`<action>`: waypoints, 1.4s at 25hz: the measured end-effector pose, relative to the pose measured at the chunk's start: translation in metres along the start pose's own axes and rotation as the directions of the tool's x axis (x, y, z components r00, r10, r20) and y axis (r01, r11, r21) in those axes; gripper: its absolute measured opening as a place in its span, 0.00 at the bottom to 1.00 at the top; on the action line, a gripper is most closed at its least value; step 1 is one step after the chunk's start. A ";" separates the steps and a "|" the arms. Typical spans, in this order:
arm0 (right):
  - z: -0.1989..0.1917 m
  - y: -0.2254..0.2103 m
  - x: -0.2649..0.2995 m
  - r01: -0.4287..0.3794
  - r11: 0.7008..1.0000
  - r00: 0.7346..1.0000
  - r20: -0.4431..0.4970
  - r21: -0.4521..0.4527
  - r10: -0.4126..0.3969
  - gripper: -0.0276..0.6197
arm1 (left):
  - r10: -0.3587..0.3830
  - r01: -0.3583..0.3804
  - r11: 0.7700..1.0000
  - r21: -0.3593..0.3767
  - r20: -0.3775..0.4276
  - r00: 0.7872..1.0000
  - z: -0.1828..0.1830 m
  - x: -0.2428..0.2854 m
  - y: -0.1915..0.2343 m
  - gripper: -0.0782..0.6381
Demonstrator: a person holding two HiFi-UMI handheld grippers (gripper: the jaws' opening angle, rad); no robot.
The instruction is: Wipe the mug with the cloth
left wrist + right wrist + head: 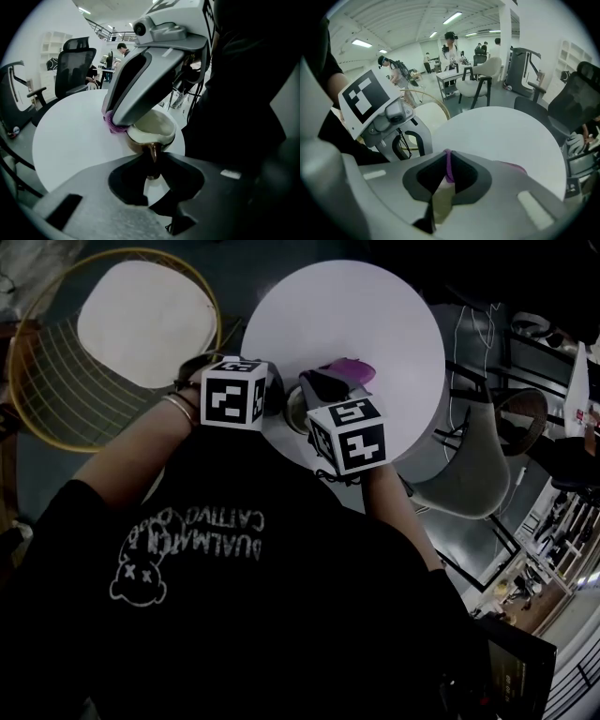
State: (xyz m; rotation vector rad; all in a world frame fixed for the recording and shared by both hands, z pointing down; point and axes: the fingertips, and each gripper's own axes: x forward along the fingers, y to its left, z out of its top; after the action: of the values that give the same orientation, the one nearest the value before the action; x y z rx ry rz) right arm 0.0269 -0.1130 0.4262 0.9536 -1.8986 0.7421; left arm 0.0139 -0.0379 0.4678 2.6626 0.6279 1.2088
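Purple cloth [449, 168], pinched in the closed right tongs [447, 157], is pressing against the rim of the mug [152, 127]. The left tongs [153, 159] are clamping its handle, steadying it at the white surface's [375, 324] near edge. Wiping appears under way; next, the cloth likely needs sweeping round the rim.

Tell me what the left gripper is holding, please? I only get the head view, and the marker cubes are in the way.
Observer: The left gripper view shows the left gripper shut on the brown handle of the mug.
Operator: Is the cloth touching the mug yet?
Observer: Yes. In the left gripper view, the purple cloth, pinched by the right gripper, sits against the mug's rim.
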 end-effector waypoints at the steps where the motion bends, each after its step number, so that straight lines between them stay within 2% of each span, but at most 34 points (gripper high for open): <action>1: 0.000 0.003 0.000 -0.008 1.000 1.000 0.000 -0.011 0.008 0.09 | 0.001 -0.001 1.000 -0.003 0.001 1.000 0.000 0.000 0.000 0.22; 14: -0.002 0.053 0.007 -0.115 0.978 0.993 -0.053 -0.173 0.108 0.09 | -0.006 0.006 1.000 -0.008 -0.009 1.000 -0.002 0.001 -0.002 0.22; 17: -0.002 0.054 0.006 -0.125 0.976 0.992 -0.053 -0.177 0.118 0.09 | -0.007 0.007 1.000 -0.010 -0.009 1.000 -0.001 0.001 -0.001 0.22; 20: -0.002 0.055 0.004 -0.171 0.972 0.985 -0.059 -0.160 0.163 0.09 | -0.005 0.005 1.000 -0.005 -0.007 1.000 0.000 0.000 -0.002 0.22; 22: -0.002 0.053 0.003 -0.227 0.964 0.972 -0.089 -0.138 0.216 0.09 | 0.000 0.000 1.000 0.012 0.001 1.000 0.000 0.000 -0.001 0.22; 25: -0.001 0.044 0.004 -0.312 0.949 0.940 -0.157 -0.034 0.304 0.09 | 0.002 -0.002 1.000 0.028 0.007 1.000 0.001 0.000 0.001 0.22; 28: 0.002 0.035 0.005 -0.350 0.936 0.907 -0.234 0.048 0.351 0.09 | 0.003 -0.003 1.000 0.023 0.000 1.000 0.003 -0.002 0.002 0.22; 35: -0.002 0.032 0.018 -0.392 0.919 0.841 -0.388 0.047 0.378 0.09 | -0.008 0.008 0.999 0.034 -0.019 1.000 0.000 -0.001 0.002 0.21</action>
State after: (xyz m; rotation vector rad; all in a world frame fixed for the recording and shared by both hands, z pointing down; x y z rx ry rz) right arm -0.0055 -0.1002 0.4390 0.3552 -1.7477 1.0467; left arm 0.0142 -0.0402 0.4681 2.6770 0.6675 1.2338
